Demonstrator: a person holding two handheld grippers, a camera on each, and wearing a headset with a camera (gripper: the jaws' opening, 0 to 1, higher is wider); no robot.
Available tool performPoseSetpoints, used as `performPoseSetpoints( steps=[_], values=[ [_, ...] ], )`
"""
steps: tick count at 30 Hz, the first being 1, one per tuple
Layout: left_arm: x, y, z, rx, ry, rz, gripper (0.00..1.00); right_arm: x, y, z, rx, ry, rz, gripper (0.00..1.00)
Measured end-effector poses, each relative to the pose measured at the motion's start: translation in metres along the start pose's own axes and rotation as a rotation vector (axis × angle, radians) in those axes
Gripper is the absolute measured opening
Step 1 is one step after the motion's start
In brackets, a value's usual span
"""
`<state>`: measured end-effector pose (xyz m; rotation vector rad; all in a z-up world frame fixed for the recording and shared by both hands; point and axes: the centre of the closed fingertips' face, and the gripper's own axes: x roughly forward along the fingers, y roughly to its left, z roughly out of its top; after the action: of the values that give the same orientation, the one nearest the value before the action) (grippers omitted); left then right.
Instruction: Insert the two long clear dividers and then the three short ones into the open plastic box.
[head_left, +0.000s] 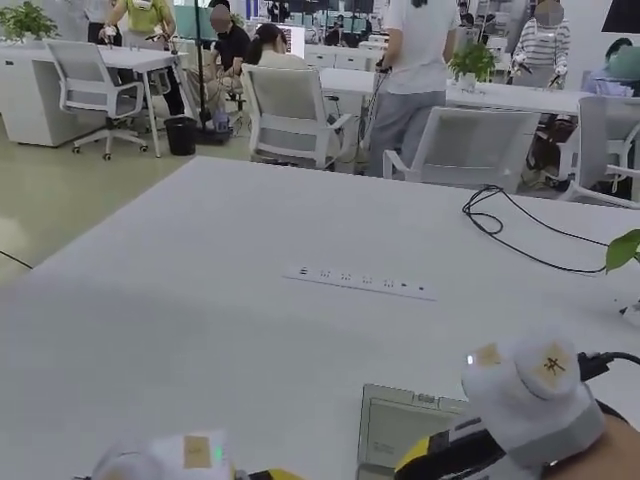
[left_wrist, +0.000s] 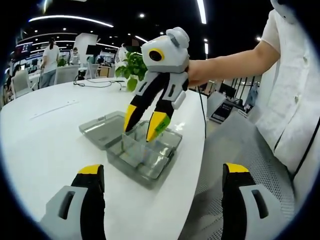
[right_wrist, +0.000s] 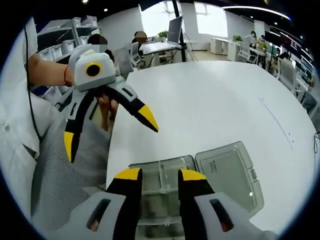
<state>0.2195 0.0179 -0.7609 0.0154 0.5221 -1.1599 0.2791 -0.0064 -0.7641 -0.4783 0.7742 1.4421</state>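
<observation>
The open plastic box (left_wrist: 150, 162) lay directly beneath the right gripper (left_wrist: 138, 135), its lid (left_wrist: 102, 131) flipped flat alongside. Clear dividers (left_wrist: 134, 146) stood upright inside. The right gripper's jaws were narrow, with their tips just over the dividers; whether they pinched one could not be told. The left gripper (right_wrist: 112, 145) gaped wide and held nothing, with the box well ahead of it.

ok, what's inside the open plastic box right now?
At least one clear divider stands upright in the box. The right tool hangs over it and covers part of the interior, so the count is unclear.
</observation>
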Motion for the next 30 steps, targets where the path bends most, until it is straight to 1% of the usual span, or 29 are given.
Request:
performPoseSetpoints(
  steps=[7,15,18,25,30],
  values=[
    [-0.001,0.0,0.002,0.003,0.0,0.0,1.0,-0.015,0.006,-0.004,-0.007,-0.015,-0.002,0.37],
    [-0.003,0.001,0.003,0.011,0.005,0.002,1.0,-0.031,0.01,-0.014,-0.005,-0.013,-0.016,0.47],
    [-0.004,0.001,0.005,0.012,0.003,0.006,1.0,-0.038,0.011,-0.019,-0.008,-0.009,-0.023,0.49],
    [-0.005,0.0,0.006,0.015,0.002,0.007,1.0,-0.053,0.01,-0.035,-0.007,0.008,-0.043,0.53],
    [-0.005,0.0,0.006,0.016,0.003,0.008,1.0,-0.066,0.008,-0.053,0.003,0.031,-0.061,0.55]
  ],
)
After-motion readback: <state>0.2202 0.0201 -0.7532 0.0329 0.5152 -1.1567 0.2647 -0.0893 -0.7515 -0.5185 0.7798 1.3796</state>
